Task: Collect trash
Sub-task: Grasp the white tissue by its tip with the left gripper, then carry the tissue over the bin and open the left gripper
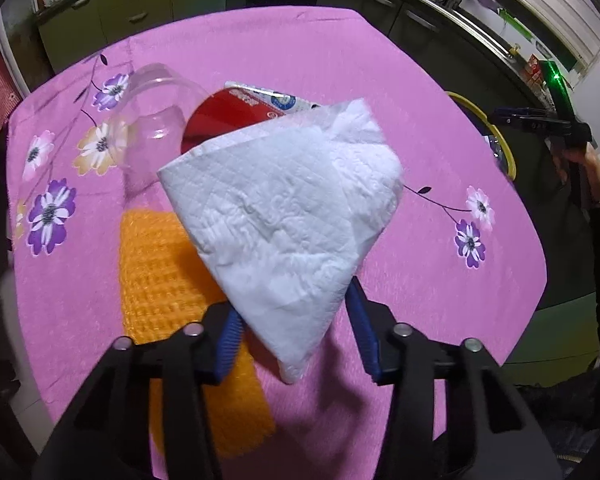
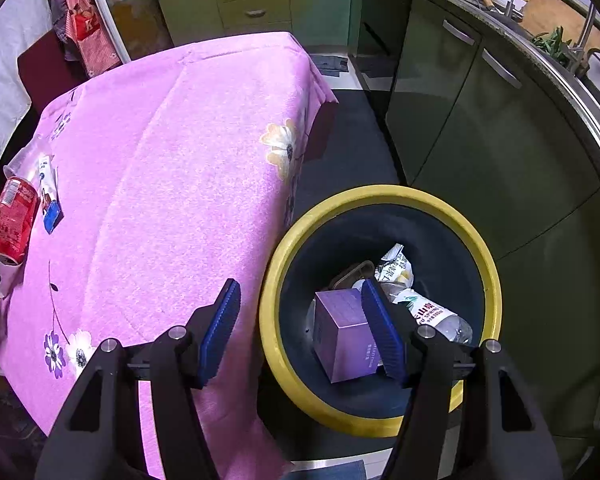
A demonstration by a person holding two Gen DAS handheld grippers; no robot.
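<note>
A white paper napkin (image 1: 288, 208) fills the middle of the left wrist view, raised off the pink tablecloth (image 1: 340, 60). My left gripper (image 1: 296, 308) has its blue pads against the napkin's two sides; the fingertips are hidden behind it. A red can (image 1: 220, 120) lies beyond it, beside a clear plastic cup (image 1: 156, 120) and a white-and-blue packet (image 1: 276, 98). My right gripper (image 2: 300, 292) stands open and empty, over the gap between the table edge and the yellow-rimmed bin (image 2: 380, 194). The bin holds a purple box (image 2: 344, 332), a water bottle (image 2: 436, 316) and a wrapper (image 2: 396, 268).
An orange cloth (image 1: 168, 264) lies on the table under my left gripper. The bin stands on the floor just off the table's right edge. Green kitchen cabinets (image 2: 480, 140) and a counter with a sink run behind it. A person's hand (image 1: 580, 160) holds the right gripper.
</note>
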